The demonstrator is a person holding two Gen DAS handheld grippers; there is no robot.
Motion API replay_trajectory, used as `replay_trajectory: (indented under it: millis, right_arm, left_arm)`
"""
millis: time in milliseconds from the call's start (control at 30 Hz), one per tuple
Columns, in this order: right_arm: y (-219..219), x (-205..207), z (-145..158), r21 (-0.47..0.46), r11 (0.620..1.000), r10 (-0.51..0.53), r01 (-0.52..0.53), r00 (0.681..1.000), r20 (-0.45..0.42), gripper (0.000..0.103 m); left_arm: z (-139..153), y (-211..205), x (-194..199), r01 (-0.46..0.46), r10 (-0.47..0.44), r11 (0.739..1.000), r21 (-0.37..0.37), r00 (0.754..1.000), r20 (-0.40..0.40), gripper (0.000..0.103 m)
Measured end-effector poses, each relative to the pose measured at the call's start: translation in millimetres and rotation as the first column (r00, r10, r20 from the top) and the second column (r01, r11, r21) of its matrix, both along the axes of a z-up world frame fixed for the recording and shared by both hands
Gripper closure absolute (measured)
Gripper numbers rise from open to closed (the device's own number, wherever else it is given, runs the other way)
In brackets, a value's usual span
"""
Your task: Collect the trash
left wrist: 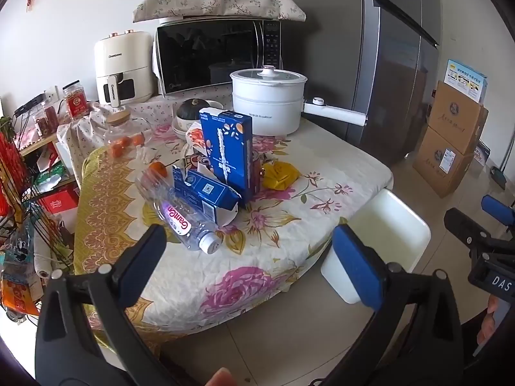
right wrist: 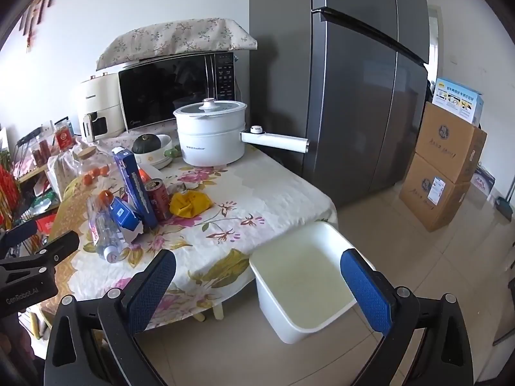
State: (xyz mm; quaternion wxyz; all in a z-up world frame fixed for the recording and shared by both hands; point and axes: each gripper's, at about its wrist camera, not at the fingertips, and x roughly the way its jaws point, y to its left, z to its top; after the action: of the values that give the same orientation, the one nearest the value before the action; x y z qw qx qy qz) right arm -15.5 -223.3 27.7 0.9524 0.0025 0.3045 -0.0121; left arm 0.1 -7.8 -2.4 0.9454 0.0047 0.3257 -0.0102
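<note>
I hold my left tool (left wrist: 248, 257) and right tool (right wrist: 257, 283) wide open and empty, above the bench (left wrist: 322, 167) edge; the plastic bottle (left wrist: 180, 215) lies untouched.

white wall (left wrist: 80, 9), grey fridge (right wrist: 354, 96), tiled floor (right wrist: 418, 241), floral-clothed table (left wrist: 338, 160), daylight.

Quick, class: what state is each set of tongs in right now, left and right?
Left tongs: open, holding nothing.
Right tongs: open, holding nothing.
</note>
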Motion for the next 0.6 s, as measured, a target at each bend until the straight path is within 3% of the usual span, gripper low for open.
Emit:
replay_trajectory:
  millis: [600]
  right_arm:
    - [1.6,0.3,-1.3,-0.003,1.0,-0.002,0.002,1.0,-0.005,0.0]
  left_arm:
    - [1.5,5.5,-2.9,-0.005,0.005,1.0,-0.011,1.0,0.005,0.0]
